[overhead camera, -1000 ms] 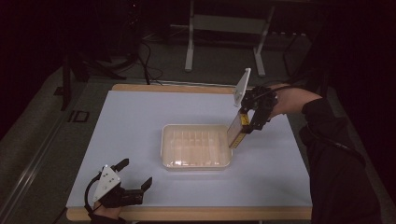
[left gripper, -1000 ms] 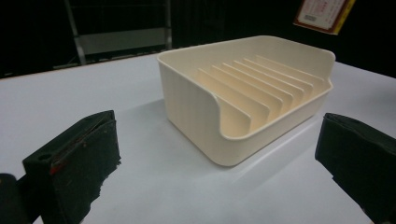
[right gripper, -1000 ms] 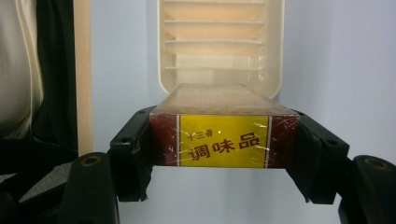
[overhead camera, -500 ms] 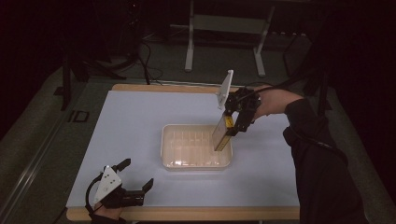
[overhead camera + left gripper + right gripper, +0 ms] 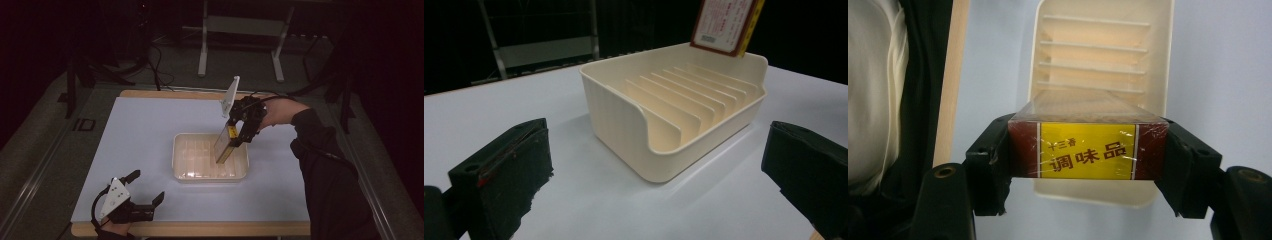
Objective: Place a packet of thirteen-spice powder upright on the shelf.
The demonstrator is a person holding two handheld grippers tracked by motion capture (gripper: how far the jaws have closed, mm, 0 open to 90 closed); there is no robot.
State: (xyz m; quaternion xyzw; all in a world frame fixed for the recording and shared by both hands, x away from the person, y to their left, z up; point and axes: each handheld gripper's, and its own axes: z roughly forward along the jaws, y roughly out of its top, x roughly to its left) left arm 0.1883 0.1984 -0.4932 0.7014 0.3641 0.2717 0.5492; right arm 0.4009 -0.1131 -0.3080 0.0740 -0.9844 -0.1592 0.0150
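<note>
One empty set of tongs, L gripper: jaws wide apart, holding nothing, parked near table edge, well short of ribbed tray. R gripper: clamped on seasoning box, hanging tilted just below jaws, above tray slots. Risks: edge catching a rib, jamming crooked; wrap slipping btw pads; unbraced tray sliding.
</note>
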